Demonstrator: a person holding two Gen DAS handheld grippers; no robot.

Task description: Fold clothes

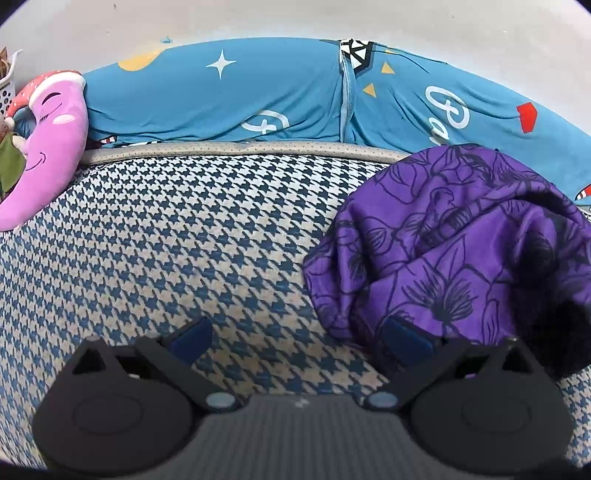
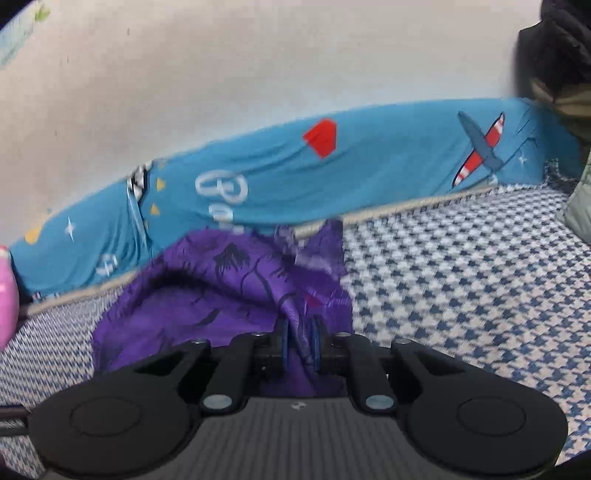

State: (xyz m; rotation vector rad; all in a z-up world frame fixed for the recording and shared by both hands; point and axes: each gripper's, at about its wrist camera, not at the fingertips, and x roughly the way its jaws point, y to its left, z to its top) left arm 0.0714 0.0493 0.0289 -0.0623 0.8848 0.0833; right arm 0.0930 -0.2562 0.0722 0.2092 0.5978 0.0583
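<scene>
Surface is a bed (image 1: 166,240) with a woven houndstooth cover, blue on cream, coarse weave, edged along the far side by a grey perforated piping strip (image 1: 236,147). Behind it a long blue bolster (image 1: 221,103) in smooth stretchy fabric, wrinkled, printed with stars, triangles, red shapes and a striped plane, lies against a plain off-white wall (image 1: 295,18). Pink crescent-moon plush (image 1: 48,144) with a stitched face sits at the bed's far left, next to a white perforated basket (image 1: 7,88). Task item: purple garment (image 1: 443,251), thin satiny cloth with a black line-drawn floral print, bunched into a rounded heap with deep folds, not flat, sitting on the bed's right side in the left wrist view and reaching back to the piping. A dark fuzzy patch shows at its right lower edge; can't tell what it is. Left hand-held gripper (image 1: 297,338): black, blue pads, jaws spread wide, holding nothing; left finger over bare cover, right finger (image 1: 404,341) at the garment's near edge, contact unclear. Right hand-held gripper (image 2: 300,347): jaws narrow, pinched on a fold of the purple garment, cloth gathered between the blue pads (image 2: 284,345) and trailing up toward the bolster. Right view is motion-blurred.
</scene>
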